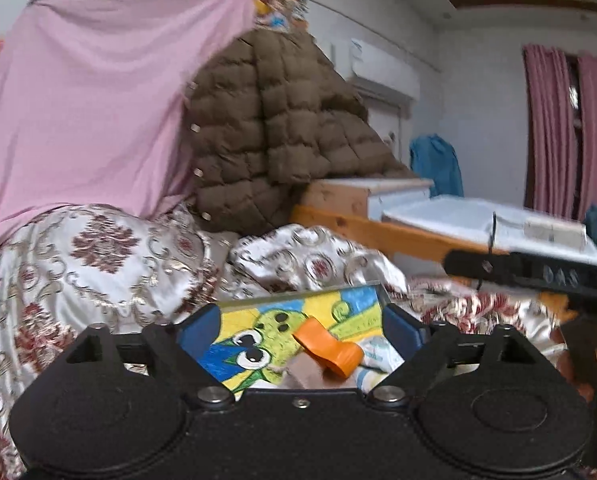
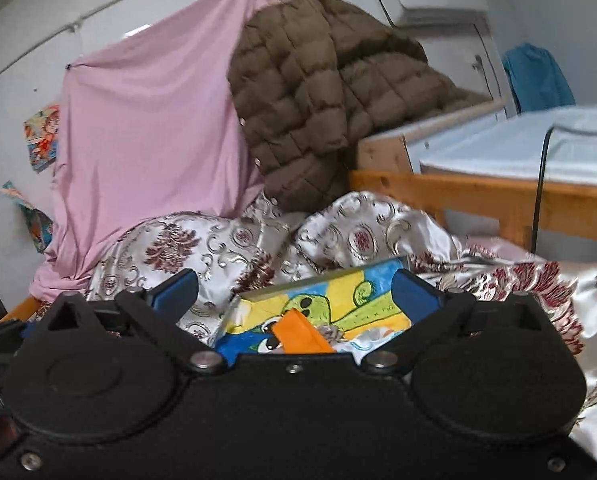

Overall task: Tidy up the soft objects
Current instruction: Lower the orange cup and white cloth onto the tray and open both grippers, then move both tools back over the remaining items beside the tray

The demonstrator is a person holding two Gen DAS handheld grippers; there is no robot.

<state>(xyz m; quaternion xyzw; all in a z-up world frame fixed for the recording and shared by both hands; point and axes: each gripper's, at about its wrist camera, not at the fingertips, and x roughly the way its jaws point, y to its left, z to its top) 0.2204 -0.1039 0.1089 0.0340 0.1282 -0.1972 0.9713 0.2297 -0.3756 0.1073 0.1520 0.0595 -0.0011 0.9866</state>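
Observation:
A box with a yellow, blue and green cartoon print (image 1: 298, 316) lies on the bed. In it are an orange piece (image 1: 326, 346), a brownish soft item (image 1: 304, 374) and white printed cloth (image 1: 378, 354). My left gripper (image 1: 300, 324) is open, its blue fingers on either side of the box. My right gripper (image 2: 296, 294) is open too, with the same box (image 2: 338, 296) and orange piece (image 2: 298, 336) between its fingers. The right gripper's black body (image 1: 538, 272) shows at the right of the left wrist view.
A silky white bedspread with red floral pattern (image 1: 98, 264) covers the bed. A pink sheet (image 1: 90, 100) and a brown puffer jacket (image 1: 278, 128) hang behind. A wooden frame (image 2: 478, 192) with a white appliance (image 2: 538, 148) stands at right, a blue garment (image 2: 536, 76) beyond.

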